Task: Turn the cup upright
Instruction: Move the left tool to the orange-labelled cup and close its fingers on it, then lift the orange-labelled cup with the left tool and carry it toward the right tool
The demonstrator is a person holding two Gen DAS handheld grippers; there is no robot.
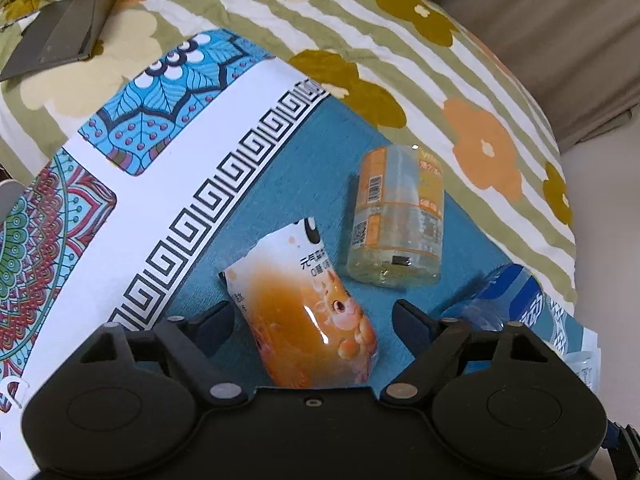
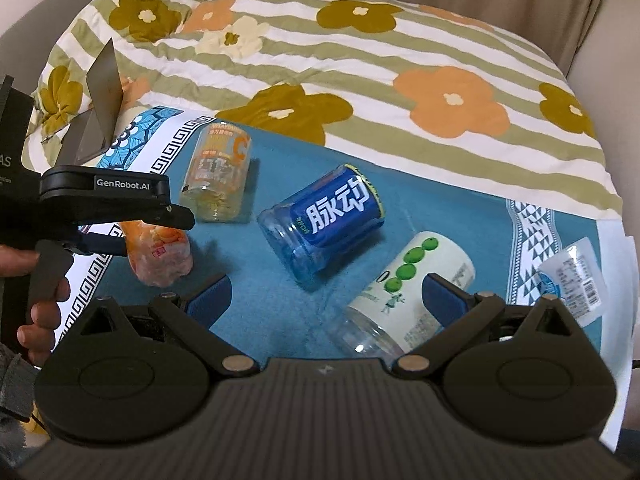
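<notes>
Several cut-bottle cups lie tipped on a teal mat (image 2: 256,320). An orange-label cup (image 1: 304,308) lies between the open jaws of my left gripper (image 1: 312,320), not pinched; it also shows in the right wrist view (image 2: 160,256) under that gripper (image 2: 120,216). A yellow-label cup (image 1: 398,216) (image 2: 218,172) lies further off. A blue-label cup (image 2: 324,224) (image 1: 516,300) lies in the middle. A white cup with green dots (image 2: 404,296) lies between the open jaws of my right gripper (image 2: 326,296), untouched.
The mat lies on a striped floral bedspread (image 2: 400,48). A grey laptop-like stand (image 2: 96,120) stands at the far left of the bed. A clear labelled wrapper (image 2: 576,280) lies at the mat's right edge. Beige upholstery (image 2: 600,8) rims the bed.
</notes>
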